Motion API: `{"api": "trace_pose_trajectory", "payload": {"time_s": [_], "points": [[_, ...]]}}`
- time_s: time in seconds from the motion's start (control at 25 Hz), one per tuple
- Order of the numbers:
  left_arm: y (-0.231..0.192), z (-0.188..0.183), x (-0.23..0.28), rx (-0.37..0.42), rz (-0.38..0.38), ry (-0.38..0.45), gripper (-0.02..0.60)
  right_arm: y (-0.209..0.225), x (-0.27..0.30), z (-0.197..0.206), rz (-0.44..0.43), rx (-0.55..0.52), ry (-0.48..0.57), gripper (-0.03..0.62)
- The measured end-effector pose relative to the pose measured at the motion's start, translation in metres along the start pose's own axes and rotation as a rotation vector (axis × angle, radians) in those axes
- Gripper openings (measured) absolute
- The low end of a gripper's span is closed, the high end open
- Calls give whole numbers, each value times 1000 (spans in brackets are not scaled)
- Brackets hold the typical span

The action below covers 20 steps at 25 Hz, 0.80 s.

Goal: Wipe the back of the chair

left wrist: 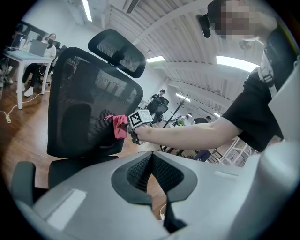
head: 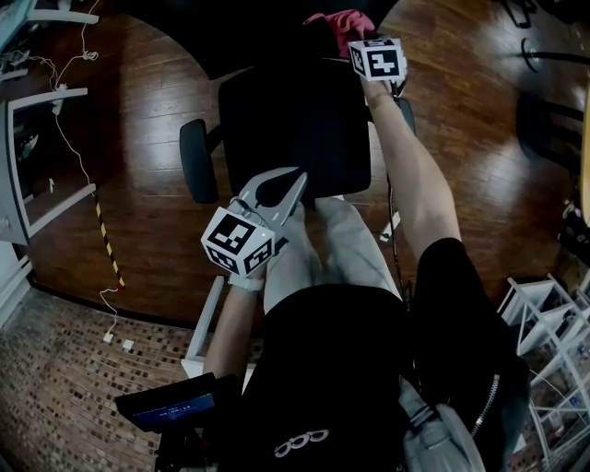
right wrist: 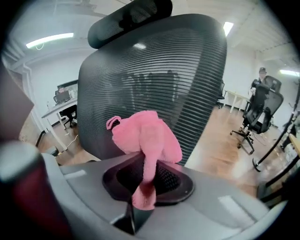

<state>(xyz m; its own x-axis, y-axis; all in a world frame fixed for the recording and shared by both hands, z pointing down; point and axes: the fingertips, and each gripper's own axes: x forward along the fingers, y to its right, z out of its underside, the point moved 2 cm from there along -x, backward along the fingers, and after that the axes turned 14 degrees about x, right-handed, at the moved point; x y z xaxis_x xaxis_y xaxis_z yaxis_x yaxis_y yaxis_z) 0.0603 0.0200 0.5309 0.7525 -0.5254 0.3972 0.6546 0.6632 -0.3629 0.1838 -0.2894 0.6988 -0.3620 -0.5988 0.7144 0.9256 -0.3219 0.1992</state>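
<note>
A black office chair with a mesh back (right wrist: 154,79) and a headrest (right wrist: 129,18) stands in front of me; from the head view I look down on it (head: 295,120). My right gripper (right wrist: 143,164) is shut on a pink cloth (right wrist: 147,136), which bunches up against the rear of the mesh back. In the head view that gripper (head: 361,41) is at the top of the chair, with the cloth (head: 339,22) just beyond its marker cube. My left gripper (head: 297,178) hangs lower, beside the chair, shut with nothing in it. The left gripper view shows the chair (left wrist: 89,108), the cloth (left wrist: 120,126) and the right gripper's cube (left wrist: 140,117).
The chair's armrest (head: 196,159) juts out left. A white desk (head: 28,138) and floor cables (head: 109,240) lie at the left, a white rack (head: 553,323) at the right. Other office chairs (right wrist: 260,112) stand behind, and a person sits at a desk (left wrist: 42,47).
</note>
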Motion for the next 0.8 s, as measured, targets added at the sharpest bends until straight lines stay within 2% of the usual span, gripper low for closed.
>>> {"api": "trace_pose_trajectory", "payload": {"time_s": [0.2,0.44,0.56,0.8], "points": [[4,7,3,-6,-3,9,-6,34,-15,6,68,63,26,41],[12,21,-6,-29,4,9,-6,69,-31,24,189,171,35,41],[3,29,-21,-36,-10,12,-6,55,-22,29,188,157,19,41],[-16,46,-55,-69,-55,13,-6,-7,4,38,132,71,-16,41]]}}
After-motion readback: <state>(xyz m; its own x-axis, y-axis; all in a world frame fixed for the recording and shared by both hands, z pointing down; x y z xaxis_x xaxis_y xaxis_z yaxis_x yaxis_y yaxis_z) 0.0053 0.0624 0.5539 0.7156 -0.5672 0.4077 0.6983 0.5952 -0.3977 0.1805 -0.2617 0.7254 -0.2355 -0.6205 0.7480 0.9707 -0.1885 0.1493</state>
